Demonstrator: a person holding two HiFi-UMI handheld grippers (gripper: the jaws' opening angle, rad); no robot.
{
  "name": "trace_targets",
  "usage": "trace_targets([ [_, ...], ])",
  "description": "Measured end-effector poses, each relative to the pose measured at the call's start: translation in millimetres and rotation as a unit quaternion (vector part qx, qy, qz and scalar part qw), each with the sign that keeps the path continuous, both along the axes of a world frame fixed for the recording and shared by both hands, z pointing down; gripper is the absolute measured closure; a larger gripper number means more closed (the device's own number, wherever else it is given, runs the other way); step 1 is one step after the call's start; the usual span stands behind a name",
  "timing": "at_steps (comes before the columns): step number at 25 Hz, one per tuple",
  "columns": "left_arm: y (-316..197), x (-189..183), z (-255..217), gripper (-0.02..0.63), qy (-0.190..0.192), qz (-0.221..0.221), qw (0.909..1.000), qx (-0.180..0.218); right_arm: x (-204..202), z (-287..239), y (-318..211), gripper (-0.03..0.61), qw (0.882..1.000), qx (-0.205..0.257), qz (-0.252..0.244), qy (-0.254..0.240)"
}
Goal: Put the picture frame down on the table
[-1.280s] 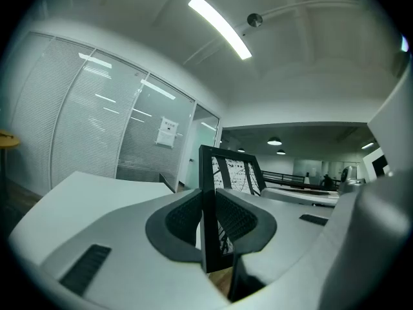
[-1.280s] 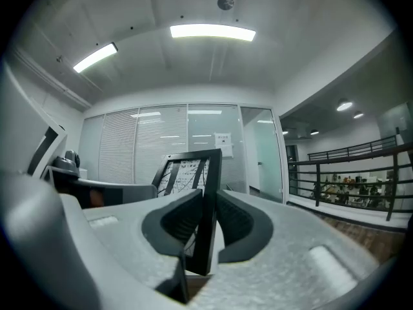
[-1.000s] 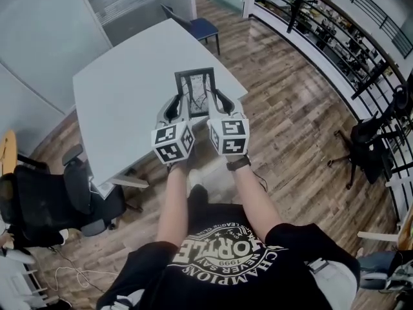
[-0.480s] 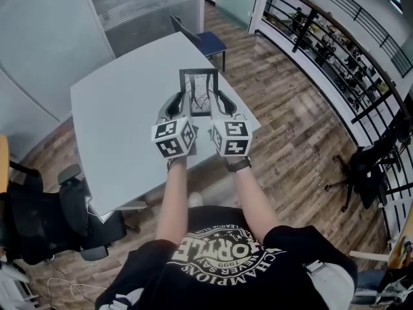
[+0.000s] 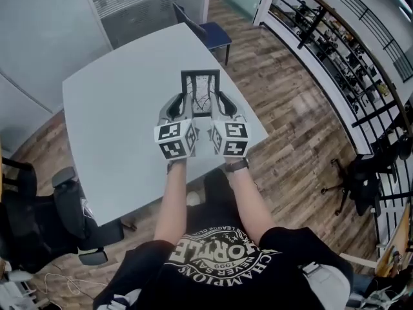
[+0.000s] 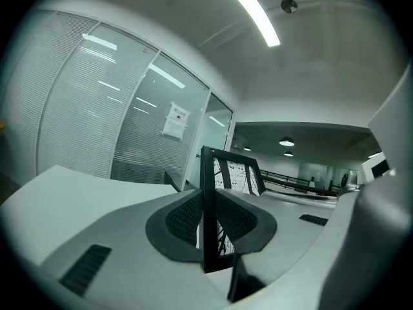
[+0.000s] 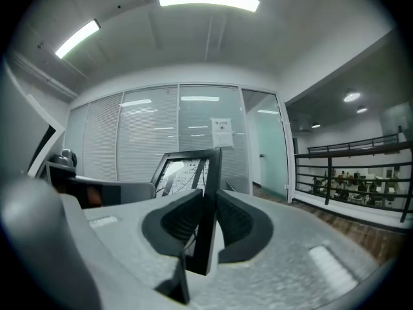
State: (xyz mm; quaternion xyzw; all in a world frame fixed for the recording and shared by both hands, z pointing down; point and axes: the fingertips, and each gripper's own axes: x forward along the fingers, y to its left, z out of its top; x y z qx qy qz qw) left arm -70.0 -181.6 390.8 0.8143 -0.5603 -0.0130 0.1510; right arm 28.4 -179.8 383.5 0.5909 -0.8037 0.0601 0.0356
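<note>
**Grippers clamped on the frame's two sides, over the table**

Left gripper (image 5: 183, 103) and right gripper (image 5: 219, 102) were held out side by side in front of the person, their marker cubes facing back toward the head camera. Between them was the black rectangular picture frame (image 5: 201, 92), which held a black-and-white print of branching lines.

In the left gripper view, the left gripper (image 6: 210, 221) had its dark ribbed pads (image 6: 184, 217) pressed shut on one side bar of the picture frame (image 6: 232, 173). The frame rose upright from between the jaws. In the right gripper view, the right gripper (image 7: 205, 221) had closed the same way on the opposite bar of the picture frame (image 7: 184, 173), with one pad on each face.

From above, the frame stood over the right part of the pale grey table (image 5: 116, 108), not far from its right edge. It seemed to lean slightly away from the person, though from that steep angle I could not tell whether its lower edge touched the tabletop.

A blue chair (image 5: 210, 34) stood at the table's far corner and a black office chair (image 5: 45, 218) at the near left. Wooden plank flooring (image 5: 290, 108) ran out to a black railing (image 5: 335, 44) on the right.
</note>
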Motion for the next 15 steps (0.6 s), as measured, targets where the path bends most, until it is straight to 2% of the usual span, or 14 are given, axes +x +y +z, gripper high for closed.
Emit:
trace_targets([
  [5, -57.8, -7.8, 24.4, 0.546, 0.01, -0.011, 0.9996, -0.024, -7.4, 23.0, -58.1, 0.512, 1.0, -0.018, -0.018, 0.001],
  [9, -98.6, -2.1, 48.8, 0.546, 0.006, -0.013, 0.9986, -0.051, -0.9, 50.8, -102.7, 0.512, 0.998, -0.047, -0.023, -0.02],
  [15, -149.5, -3.5, 90.5, 0.546, 0.013, -0.023, 0.9948, -0.099, -2.6, 91.2, -155.5, 0.512, 0.995, -0.091, -0.025, -0.014],
])
